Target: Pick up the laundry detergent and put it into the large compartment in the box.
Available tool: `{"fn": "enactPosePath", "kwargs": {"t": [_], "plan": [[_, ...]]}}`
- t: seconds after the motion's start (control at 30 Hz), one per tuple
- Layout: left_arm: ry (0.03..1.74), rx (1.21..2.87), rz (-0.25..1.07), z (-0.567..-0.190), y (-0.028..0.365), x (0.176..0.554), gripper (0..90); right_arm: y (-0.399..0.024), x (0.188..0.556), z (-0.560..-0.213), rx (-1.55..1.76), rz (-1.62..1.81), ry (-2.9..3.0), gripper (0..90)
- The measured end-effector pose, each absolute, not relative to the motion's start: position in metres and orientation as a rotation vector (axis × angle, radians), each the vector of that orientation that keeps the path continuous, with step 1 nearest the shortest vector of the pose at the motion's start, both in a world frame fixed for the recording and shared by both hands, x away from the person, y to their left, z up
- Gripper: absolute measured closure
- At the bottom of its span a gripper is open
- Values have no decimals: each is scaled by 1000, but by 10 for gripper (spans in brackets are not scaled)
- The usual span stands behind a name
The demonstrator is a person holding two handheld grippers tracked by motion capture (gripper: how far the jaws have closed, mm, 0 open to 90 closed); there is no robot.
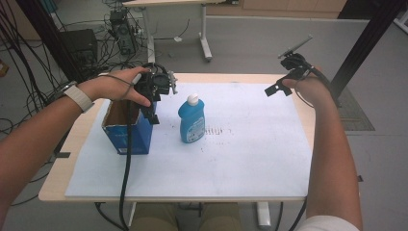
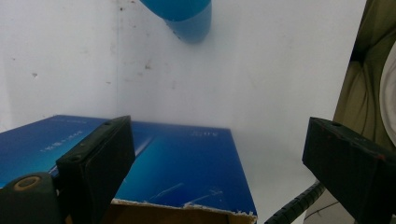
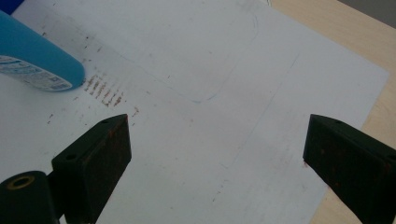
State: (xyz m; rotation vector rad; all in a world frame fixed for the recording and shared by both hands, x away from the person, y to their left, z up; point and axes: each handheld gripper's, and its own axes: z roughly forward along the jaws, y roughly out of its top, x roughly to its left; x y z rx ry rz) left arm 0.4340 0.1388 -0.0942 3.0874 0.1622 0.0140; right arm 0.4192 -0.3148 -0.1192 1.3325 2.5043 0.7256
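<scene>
The open-topped blue cardboard box [image 1: 127,132] stands on the white paper sheet [image 1: 250,144] that covers the pale wooden table [image 1: 57,178], and serves here as the landmark. Just beside the box, toward the middle of the sheet, an upright blue plastic detergent bottle with a white cap [image 1: 192,119] stands apart from it. The left gripper [image 1: 150,111] hangs over the box's open top at the edge nearest the bottle, its jaws spread wide with nothing between them; in the left gripper view the box's torn rim [image 2: 187,205] lies under the jaws and the bottle's base [image 2: 187,18] shows beyond. The right gripper [image 1: 278,87] is held high, well apart from the box at the sheet's far side, its jaws also wide apart and empty. The step in hand looks like fetching the bottle for the box. To do it well, the left gripper should shift off the rim toward the bottle, come level with its body, and close squarely across the narrow sides below the cap so it does not tip.
</scene>
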Motion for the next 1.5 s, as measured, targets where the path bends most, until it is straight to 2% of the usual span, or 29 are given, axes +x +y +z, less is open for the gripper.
{"fn": "enactPosePath", "kwargs": {"t": [0.4, 0.9, 1.0, 1.13, 1.3, 1.5], "plan": [[186, 3087, 19, -92, 137, 434, 93, -316, 419, -121, 1333, 729, 2506, 75], [322, 3048, 12, -90, 141, 435, 93, -317, 420, -124, 1341, 732, 2511, 75], [408, 3026, -5, -89, 142, 436, 92, -317, 420, -124, 1341, 731, 2515, 75], [437, 3014, -37, -86, 144, 439, 93, -318, 420, -124, 1344, 733, 2515, 79], [518, 2963, -92, -81, 151, 444, 126, -319, 419, -125, 1349, 739, 2516, 81], [583, 2916, -73, -79, 155, 443, 112, -320, 419, -124, 1348, 740, 2515, 82]]}}
